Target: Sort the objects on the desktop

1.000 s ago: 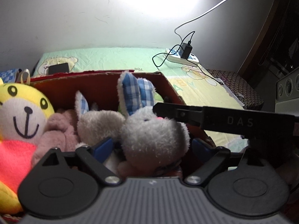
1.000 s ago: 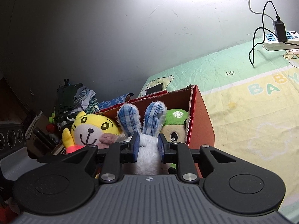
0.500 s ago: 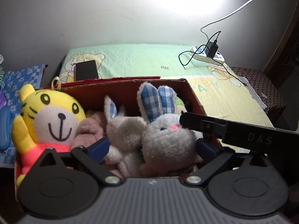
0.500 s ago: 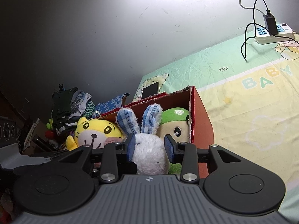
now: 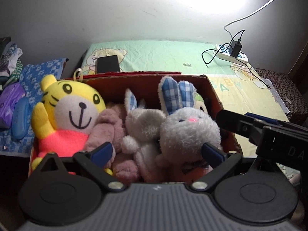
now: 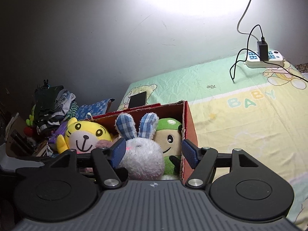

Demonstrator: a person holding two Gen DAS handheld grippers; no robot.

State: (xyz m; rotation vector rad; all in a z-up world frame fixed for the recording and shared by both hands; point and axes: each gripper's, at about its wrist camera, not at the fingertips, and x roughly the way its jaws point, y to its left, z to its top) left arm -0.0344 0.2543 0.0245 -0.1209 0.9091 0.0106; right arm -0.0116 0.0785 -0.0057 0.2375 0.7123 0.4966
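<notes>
While half-hidden leftward, green-capped doll [image 6: 169, 134] rightward

**Plush toys packed in the red box**

A red cardboard box [image 5: 213, 94] sits open on the bed's green and yellow sheet, crammed with soft toys. At its left end a yellow tiger [image 5: 73, 111] in a pink top sits upright, facing out. Beside it slumps a mauve plush [image 5: 109, 127], then a small white rabbit [image 5: 144, 123]. A bigger white rabbit [image 5: 189, 132] with blue checked ears sits upright near the right wall. Behind it, a green-capped doll [image 6: 169, 136] leans against that wall.
</notes>
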